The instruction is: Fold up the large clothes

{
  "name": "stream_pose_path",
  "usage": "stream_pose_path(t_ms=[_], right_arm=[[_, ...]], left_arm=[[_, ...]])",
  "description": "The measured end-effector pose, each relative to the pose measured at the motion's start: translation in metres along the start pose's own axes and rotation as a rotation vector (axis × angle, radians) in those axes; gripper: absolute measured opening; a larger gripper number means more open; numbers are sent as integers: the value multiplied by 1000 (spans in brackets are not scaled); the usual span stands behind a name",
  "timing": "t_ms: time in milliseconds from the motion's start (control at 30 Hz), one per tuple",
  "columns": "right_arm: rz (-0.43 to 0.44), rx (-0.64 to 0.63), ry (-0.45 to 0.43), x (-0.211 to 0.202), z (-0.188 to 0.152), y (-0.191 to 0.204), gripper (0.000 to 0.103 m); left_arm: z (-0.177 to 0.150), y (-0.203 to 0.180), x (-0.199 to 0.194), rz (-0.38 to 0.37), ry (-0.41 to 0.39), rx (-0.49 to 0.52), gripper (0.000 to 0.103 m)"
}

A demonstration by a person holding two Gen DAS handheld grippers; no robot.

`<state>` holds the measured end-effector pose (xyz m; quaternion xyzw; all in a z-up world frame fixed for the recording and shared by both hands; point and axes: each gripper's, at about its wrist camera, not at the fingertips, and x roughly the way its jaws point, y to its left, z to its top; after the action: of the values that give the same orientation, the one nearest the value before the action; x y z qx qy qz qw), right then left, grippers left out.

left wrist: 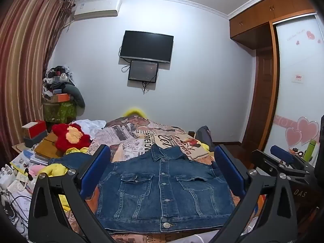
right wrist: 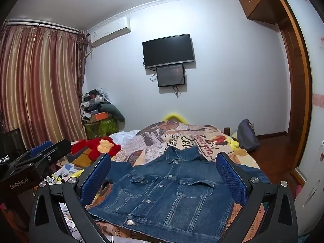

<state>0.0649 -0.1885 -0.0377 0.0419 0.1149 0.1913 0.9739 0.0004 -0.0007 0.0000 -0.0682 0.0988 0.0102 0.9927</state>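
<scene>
A blue denim jacket (left wrist: 162, 188) lies flat and buttoned, front up, on the bed's printed cover (left wrist: 141, 133), collar toward the far wall. It also shows in the right wrist view (right wrist: 172, 194). My left gripper (left wrist: 162, 162) is open and empty, held above the jacket's near hem, its blue pads spread to either side. My right gripper (right wrist: 163, 166) is open and empty too, held above the near hem. In the left wrist view the right gripper (left wrist: 283, 160) shows at the right edge. In the right wrist view the left gripper (right wrist: 40, 151) shows at the left edge.
A red and yellow plush toy (left wrist: 69, 135) and books lie left of the jacket. Boxes and clothes are piled in the far left corner (left wrist: 58, 89). A wardrobe (left wrist: 297, 81) stands on the right. A grey backpack (right wrist: 247, 133) sits on the floor by the bed.
</scene>
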Motion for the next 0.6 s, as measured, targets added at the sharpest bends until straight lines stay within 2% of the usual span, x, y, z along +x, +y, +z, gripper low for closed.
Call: stream_pose_path(t_ms=[600], right_arm=[[-1, 6, -3, 1, 0, -2, 103]], left_arm=[[-3, 0, 5, 1, -6, 8, 103]])
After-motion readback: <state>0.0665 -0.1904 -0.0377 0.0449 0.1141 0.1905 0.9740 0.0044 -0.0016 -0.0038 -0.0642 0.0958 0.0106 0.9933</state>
